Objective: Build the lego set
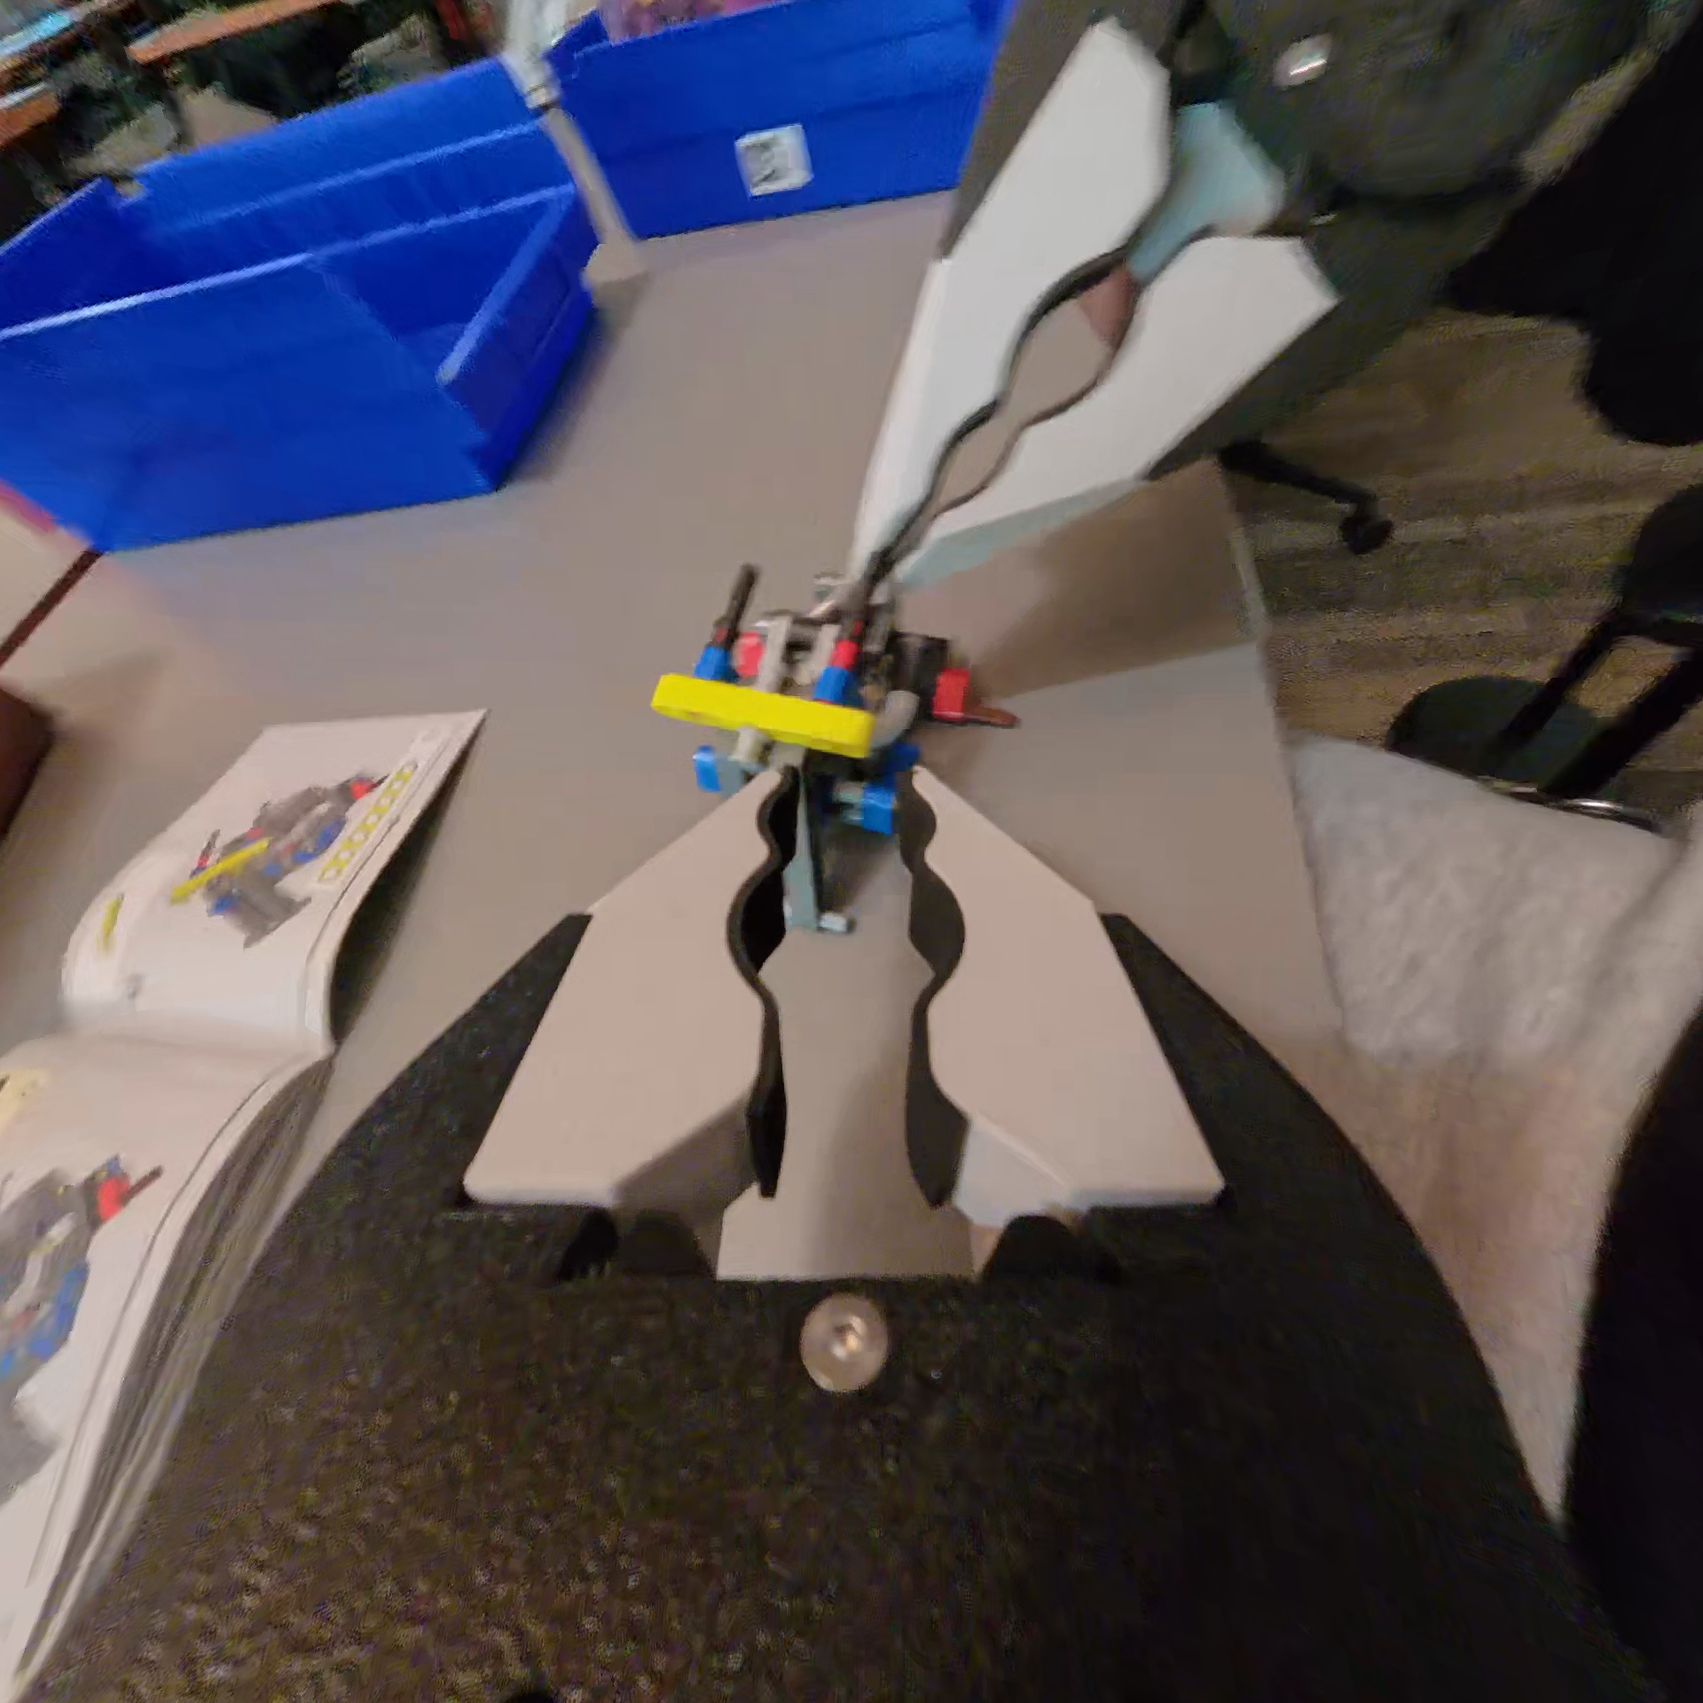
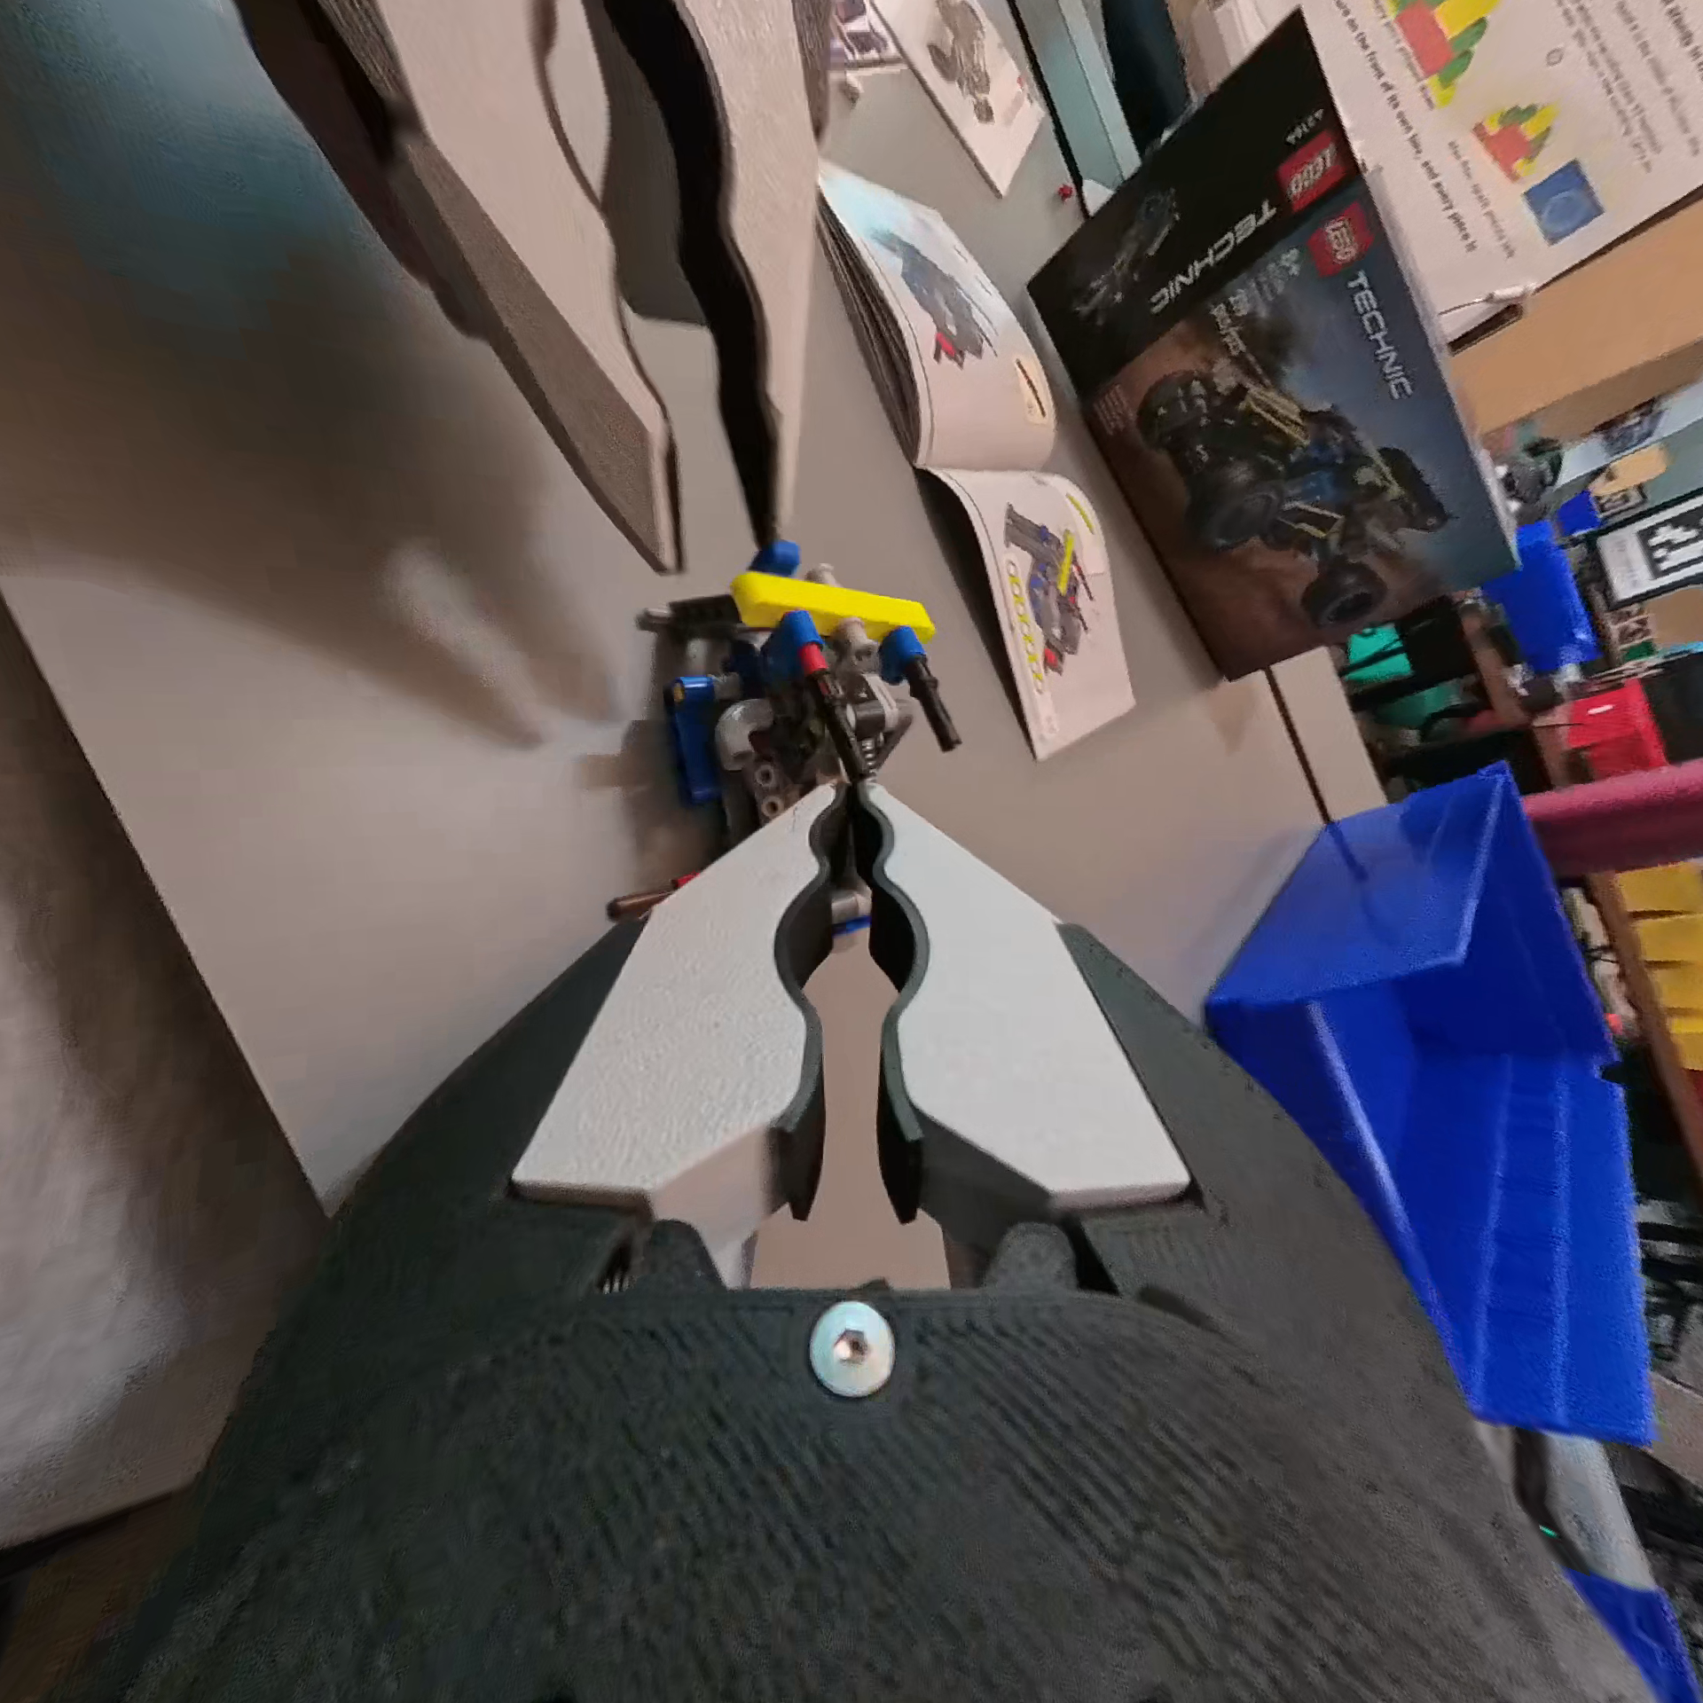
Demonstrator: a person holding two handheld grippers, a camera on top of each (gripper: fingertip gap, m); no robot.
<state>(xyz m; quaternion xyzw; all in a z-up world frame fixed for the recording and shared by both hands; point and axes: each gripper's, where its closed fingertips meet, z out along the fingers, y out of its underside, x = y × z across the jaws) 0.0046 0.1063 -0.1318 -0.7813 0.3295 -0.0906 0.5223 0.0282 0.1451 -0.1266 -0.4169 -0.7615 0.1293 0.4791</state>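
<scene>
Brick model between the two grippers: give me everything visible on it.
The brick model is a small plastic build: a yellow beam across grey framing, with blue connectors, red bits and black axles sticking out. It sits over the grey table. The left gripper is closed on its lower grey part; the right gripper pinches a black axle at its tips.

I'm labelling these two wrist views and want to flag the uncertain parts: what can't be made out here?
- Left gripper: whether both pads press the toy-brick assembly; motion blur in the left wrist view.
- Right gripper: what its nearly closed tips pinch on the assembly's black axle; too small.
- Assembly's underside: hidden by its yellow beam.
- Blue bins: contents hidden by their walls.
- Instruction booklet: its drawings blurred.
</scene>
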